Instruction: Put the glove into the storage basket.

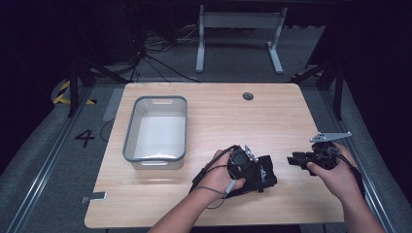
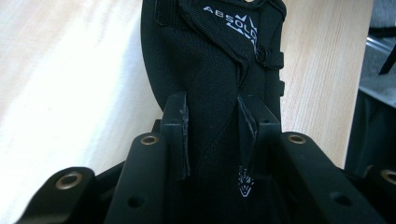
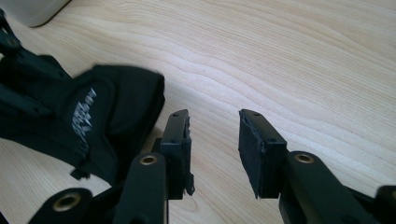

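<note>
On the bench, high view: a black fabric pouch lies near the front edge under the left gripper; the right gripper waits just beside it, and a grey plastic bin stands well apart. Left gripper view: jaws partly closed, pads pinching the pouch's soft, zippered neoprene-like cloth. Right gripper view: jaws wide, nothing between them, above pale wood grain. Judgement: lift slowly, keeping the pinch away from the zipper; limp fabric may sag.
</note>
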